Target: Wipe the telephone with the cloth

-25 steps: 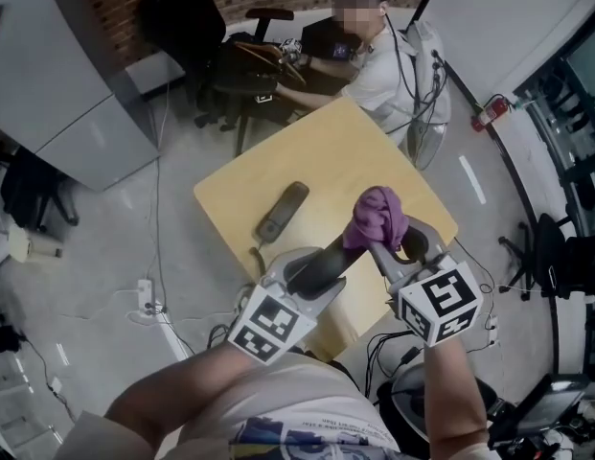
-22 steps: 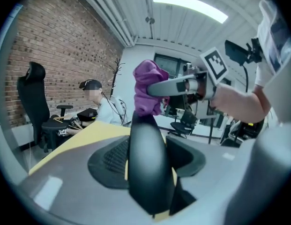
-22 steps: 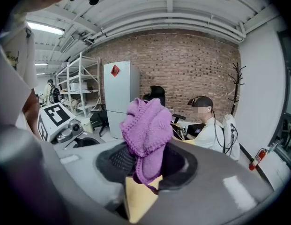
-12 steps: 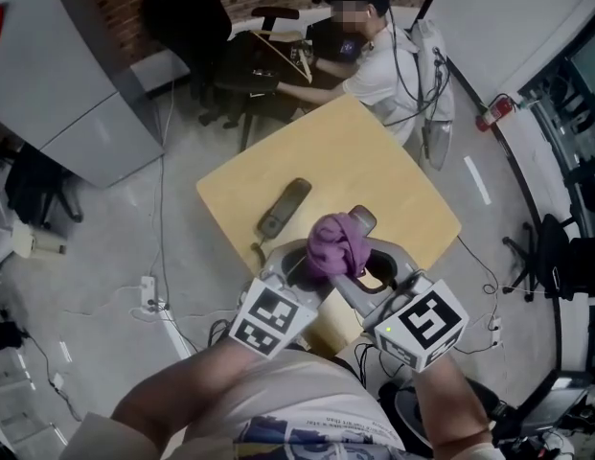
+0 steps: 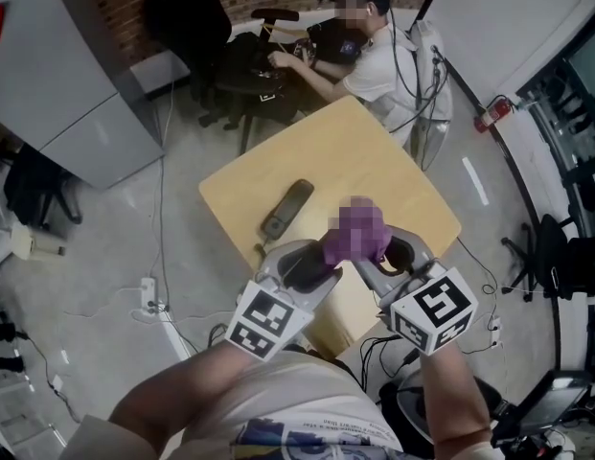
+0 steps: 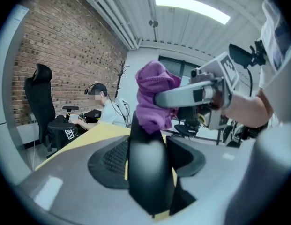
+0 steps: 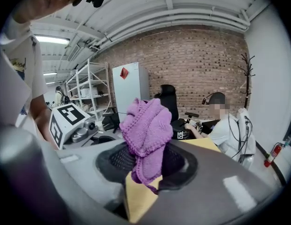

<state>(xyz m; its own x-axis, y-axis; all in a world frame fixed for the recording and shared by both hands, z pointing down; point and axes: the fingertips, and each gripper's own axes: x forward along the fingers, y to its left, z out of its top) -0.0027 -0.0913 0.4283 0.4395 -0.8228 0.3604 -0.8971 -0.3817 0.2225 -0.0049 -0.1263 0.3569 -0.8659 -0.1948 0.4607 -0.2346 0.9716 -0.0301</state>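
My left gripper (image 5: 311,262) is shut on a black telephone handset (image 5: 314,266), which stands upright between its jaws in the left gripper view (image 6: 147,172). My right gripper (image 5: 374,252) is shut on a bunched purple cloth (image 5: 359,233). It holds the cloth (image 6: 152,97) against the handset's upper end. In the right gripper view the cloth (image 7: 147,135) fills the gap between the jaws, with the left gripper's marker cube (image 7: 65,121) beyond. A dark grey phone body (image 5: 286,209) with a cord lies on the yellow table (image 5: 374,151), ahead of both grippers.
A person (image 5: 374,56) sits at a desk just beyond the table's far corner, beside black office chairs (image 5: 196,27). A grey cabinet (image 5: 67,94) stands at the left. A power strip with cables (image 5: 148,300) lies on the floor left of the table.
The right gripper with the cloth swung left across the handset, then came back a little to the right. The left gripper has stayed nearly still with the handset.
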